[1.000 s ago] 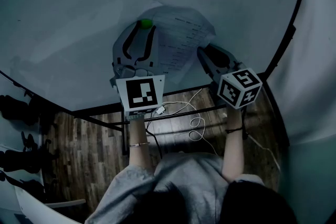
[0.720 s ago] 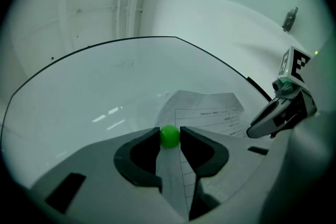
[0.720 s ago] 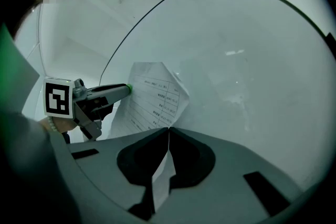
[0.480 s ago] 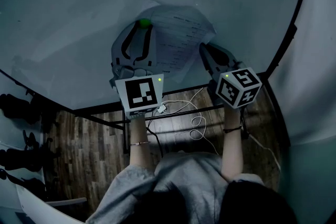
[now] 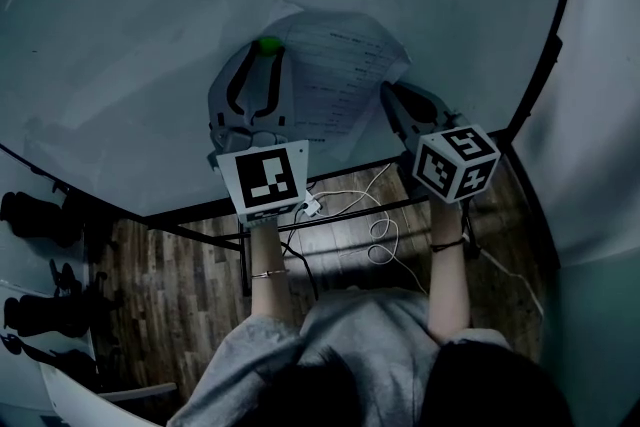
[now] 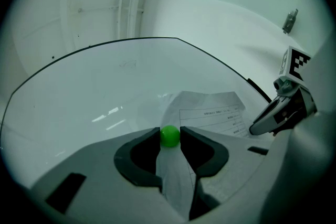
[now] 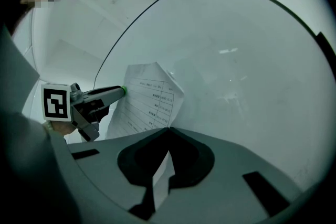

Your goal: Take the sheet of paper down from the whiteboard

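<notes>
A printed sheet of paper hangs on the whiteboard, its upper left corner under a small green magnet. My left gripper is shut on that magnet; in the left gripper view the green magnet sits pinched between the two tips, with the paper behind it. My right gripper is shut on the sheet's lower right edge. In the right gripper view the paper runs down into the shut jaws of that gripper.
The whiteboard's black frame curves down the right side and its stand bar crosses below the grippers. White cables lie on the wooden floor under the board. Dark objects stand at the far left.
The right gripper's jaws have closed onto the paper's edge. Both hands stay where they were, and the left gripper still pinches the green magnet.
</notes>
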Demonstrator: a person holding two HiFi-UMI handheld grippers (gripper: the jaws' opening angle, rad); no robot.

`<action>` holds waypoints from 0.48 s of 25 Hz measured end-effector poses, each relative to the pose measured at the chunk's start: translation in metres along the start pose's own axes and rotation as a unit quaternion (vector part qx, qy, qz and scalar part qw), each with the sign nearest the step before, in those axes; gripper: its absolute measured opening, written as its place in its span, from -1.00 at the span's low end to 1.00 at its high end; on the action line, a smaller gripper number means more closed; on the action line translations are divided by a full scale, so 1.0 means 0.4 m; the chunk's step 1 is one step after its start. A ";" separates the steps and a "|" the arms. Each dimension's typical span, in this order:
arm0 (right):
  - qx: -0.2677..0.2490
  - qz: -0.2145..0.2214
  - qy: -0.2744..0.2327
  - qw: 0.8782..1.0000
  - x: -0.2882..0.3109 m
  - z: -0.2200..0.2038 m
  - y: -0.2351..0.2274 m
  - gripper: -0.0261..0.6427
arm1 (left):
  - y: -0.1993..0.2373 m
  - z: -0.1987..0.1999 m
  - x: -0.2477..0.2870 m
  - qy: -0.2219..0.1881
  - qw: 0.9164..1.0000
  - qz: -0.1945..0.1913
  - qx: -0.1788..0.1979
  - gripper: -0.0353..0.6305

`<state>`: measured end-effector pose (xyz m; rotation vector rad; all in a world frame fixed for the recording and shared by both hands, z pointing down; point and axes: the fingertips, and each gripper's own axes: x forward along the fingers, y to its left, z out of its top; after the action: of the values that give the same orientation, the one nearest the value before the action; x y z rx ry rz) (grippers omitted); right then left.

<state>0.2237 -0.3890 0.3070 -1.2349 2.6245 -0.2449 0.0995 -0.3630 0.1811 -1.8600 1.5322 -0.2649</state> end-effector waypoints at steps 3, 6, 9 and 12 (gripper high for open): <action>0.006 -0.006 0.004 1.000 0.000 -0.004 0.000 -0.92 | 0.008 0.003 0.005 -0.005 1.000 -0.003 0.005 -0.53; 0.014 -0.015 0.008 1.000 -0.002 -0.005 -0.001 -0.92 | 0.020 0.001 0.008 -0.005 1.000 -0.003 -0.002 -0.53; 0.019 -0.017 0.009 1.000 -0.005 -0.005 0.002 -0.92 | 0.029 -0.008 0.008 0.004 1.000 -0.001 -0.021 -0.53; 0.021 -0.028 0.012 0.999 -0.006 -0.006 0.001 -0.92 | 0.039 -0.009 0.010 0.004 1.000 -0.001 -0.023 -0.53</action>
<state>0.2242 -0.3867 0.3094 -1.2994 2.5939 -0.3251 0.0863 -0.3690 0.1730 -1.8981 1.5524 -0.2405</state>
